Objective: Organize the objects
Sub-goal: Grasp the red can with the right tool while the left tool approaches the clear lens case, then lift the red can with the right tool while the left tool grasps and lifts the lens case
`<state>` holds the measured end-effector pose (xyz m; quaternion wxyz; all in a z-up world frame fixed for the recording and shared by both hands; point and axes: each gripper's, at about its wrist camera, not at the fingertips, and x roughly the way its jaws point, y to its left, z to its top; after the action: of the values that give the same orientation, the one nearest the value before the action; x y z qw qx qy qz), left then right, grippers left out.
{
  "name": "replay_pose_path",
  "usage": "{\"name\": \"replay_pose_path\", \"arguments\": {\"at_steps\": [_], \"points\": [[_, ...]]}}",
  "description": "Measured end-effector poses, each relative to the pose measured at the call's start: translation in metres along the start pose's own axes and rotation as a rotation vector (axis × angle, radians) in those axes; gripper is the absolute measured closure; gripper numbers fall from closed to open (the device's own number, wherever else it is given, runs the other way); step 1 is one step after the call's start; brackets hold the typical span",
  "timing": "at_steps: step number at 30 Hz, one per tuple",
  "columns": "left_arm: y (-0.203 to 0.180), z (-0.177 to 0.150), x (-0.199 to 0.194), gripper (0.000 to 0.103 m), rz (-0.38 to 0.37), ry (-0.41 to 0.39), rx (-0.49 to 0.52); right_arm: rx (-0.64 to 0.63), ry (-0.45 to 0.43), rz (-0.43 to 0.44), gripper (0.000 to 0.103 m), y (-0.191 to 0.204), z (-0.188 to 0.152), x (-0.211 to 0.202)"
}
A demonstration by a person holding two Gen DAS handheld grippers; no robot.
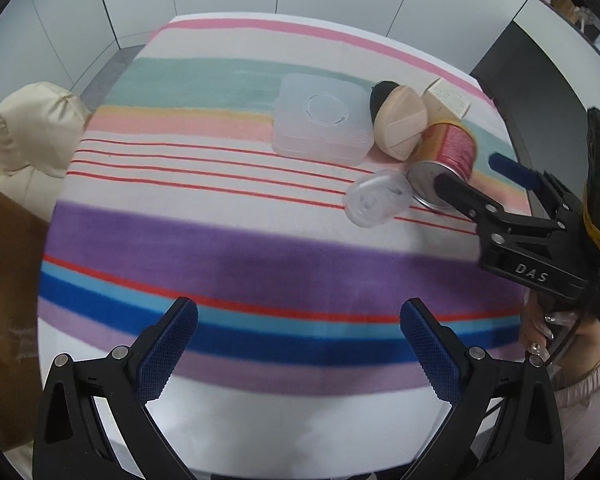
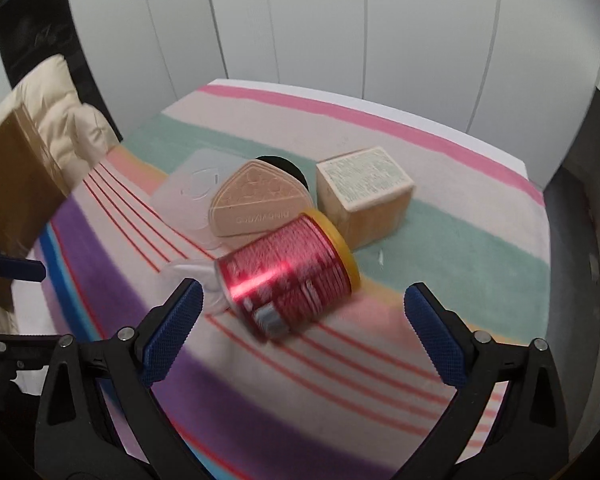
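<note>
1. The right tool is held wide open and empty, its blue pads either side of a red can lying on its side on the striped surface; no contact can be confirmed.
2. The left tool is likewise spread wide and empty, well back over the purple and blue bands.
3. The can is seen just beside a clear round lid, with a beige wedge-shaped case, a translucent flat box and a tan carton clustered behind it.
4. A roll is judged the main risk: a nudge from one pad could send the can into the lid or the case.
5. A slipped grasp on the smooth curved metal is also judged possible.
6. White panelled walls are seen beyond the surface, with a cream padded jacket at its side.
</note>
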<state>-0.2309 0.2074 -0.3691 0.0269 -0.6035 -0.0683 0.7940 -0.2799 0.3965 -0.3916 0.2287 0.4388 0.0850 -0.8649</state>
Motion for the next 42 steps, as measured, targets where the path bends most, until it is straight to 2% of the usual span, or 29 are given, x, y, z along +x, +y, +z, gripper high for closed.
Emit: {"name": "replay_pose_path", "arguments": {"at_steps": [2,4,9,12,16,19,22,23,24,25,33,42], "points": [[-0.001,0.002,0.009,0.002,0.002,0.006,0.000,-0.028,-0.013,0.024,0.008,0.004,0.004,0.007],[-0.004,0.003,0.017,0.002,0.003,0.006,0.013,-0.031,-0.011,0.061,0.023,0.006,0.007,0.011],[-0.015,0.010,0.034,0.002,0.000,0.016,0.034,-0.002,-0.023,0.026,0.024,0.008,0.004,0.009],[-0.023,0.016,0.040,0.002,-0.034,0.005,0.020,0.114,-0.030,-0.061,0.024,-0.003,-0.008,-0.006],[-0.033,0.027,0.049,0.002,-0.057,-0.004,-0.015,0.309,-0.049,-0.129,0.024,-0.026,-0.030,-0.032],[-0.044,0.040,0.054,0.011,-0.029,-0.019,-0.014,0.425,-0.050,-0.170,0.024,-0.040,-0.050,-0.048],[-0.052,0.051,0.057,0.018,-0.030,-0.040,-0.019,0.499,-0.036,-0.157,0.024,-0.048,-0.064,-0.053],[-0.054,0.052,0.057,0.023,-0.016,-0.049,-0.015,0.510,-0.031,-0.150,0.024,-0.048,-0.067,-0.054],[-0.057,0.052,0.056,0.038,0.015,-0.064,-0.003,0.516,-0.027,-0.149,0.024,-0.047,-0.069,-0.054],[-0.060,0.051,0.054,0.046,0.045,-0.079,0.019,0.515,-0.021,-0.153,0.024,-0.046,-0.070,-0.054],[-0.059,0.046,0.048,0.047,0.049,-0.091,0.062,0.496,-0.004,-0.163,0.024,-0.042,-0.070,-0.056],[-0.068,0.054,0.019,0.047,0.067,-0.158,0.109,0.497,0.000,-0.213,0.024,-0.040,-0.057,-0.074]]}}
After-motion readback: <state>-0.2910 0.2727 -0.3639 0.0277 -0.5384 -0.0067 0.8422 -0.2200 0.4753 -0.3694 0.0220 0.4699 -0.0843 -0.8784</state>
